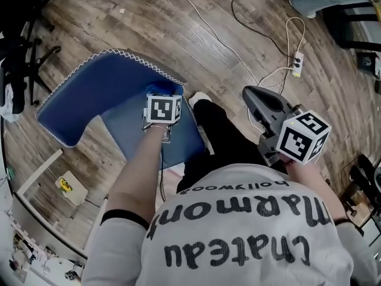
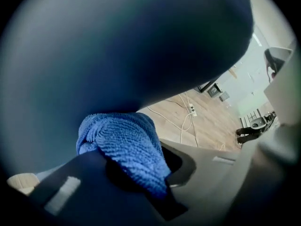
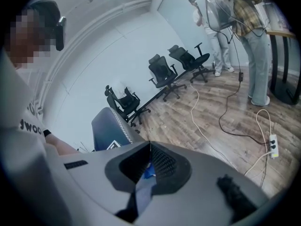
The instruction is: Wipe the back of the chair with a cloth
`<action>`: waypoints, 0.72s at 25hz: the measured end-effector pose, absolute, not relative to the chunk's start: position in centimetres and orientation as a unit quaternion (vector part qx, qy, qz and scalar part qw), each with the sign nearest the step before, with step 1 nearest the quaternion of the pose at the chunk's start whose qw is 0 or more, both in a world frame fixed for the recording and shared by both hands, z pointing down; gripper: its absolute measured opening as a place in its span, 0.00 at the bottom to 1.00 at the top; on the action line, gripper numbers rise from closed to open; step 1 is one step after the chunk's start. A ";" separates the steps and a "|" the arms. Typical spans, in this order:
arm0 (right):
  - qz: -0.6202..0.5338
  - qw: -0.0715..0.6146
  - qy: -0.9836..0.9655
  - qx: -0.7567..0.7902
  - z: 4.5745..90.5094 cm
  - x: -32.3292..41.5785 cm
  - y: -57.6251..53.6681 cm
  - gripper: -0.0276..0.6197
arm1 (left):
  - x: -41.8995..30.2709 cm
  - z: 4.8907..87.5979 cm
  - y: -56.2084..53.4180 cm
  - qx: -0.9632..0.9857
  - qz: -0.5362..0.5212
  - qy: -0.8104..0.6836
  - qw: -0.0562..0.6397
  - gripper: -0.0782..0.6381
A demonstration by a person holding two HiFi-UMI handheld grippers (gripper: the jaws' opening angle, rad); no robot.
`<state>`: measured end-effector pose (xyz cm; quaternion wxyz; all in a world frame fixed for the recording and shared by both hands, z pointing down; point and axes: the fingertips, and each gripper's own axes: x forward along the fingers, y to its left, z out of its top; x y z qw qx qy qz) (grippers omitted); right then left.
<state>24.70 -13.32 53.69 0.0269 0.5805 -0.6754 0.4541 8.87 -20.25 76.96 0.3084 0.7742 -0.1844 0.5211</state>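
Note:
The blue chair (image 1: 104,91) with white stitched edging stands at left centre in the head view. My left gripper (image 1: 163,95) is shut on a blue cloth (image 1: 164,88) and presses it against the top of the chair back. In the left gripper view the ribbed cloth (image 2: 124,145) bulges from the left gripper (image 2: 136,161), and the dark blue chair back (image 2: 122,46) fills the upper frame, touching the cloth. My right gripper (image 1: 253,94) is held off to the right, away from the chair. The right gripper (image 3: 149,149) has its jaws together with nothing between them.
White cables and a power strip (image 1: 297,61) lie on the wood floor beyond my right gripper. Black office chairs (image 3: 162,72) line the far wall, and another black chair (image 1: 24,16) stands left of the blue chair. People (image 3: 254,41) stand at the right. My black-trousered leg (image 1: 220,136) is beside the chair.

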 end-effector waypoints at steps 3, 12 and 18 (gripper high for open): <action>0.452 0.025 -0.665 0.595 53.7 25.6 -12.2 0.07 | 11.2 76.6 -19.5 0.778 0.513 -0.180 0.314 0.16; 0.444 -0.005 -0.669 0.596 52.3 26.1 -13.3 0.07 | 15.9 69.9 -14.8 0.843 0.423 -0.129 0.307 0.16; 0.414 -0.034 -0.706 0.573 48.2 23.3 -15.9 0.07 | 14.5 61.4 -15.4 0.889 0.334 -0.142 0.279 0.16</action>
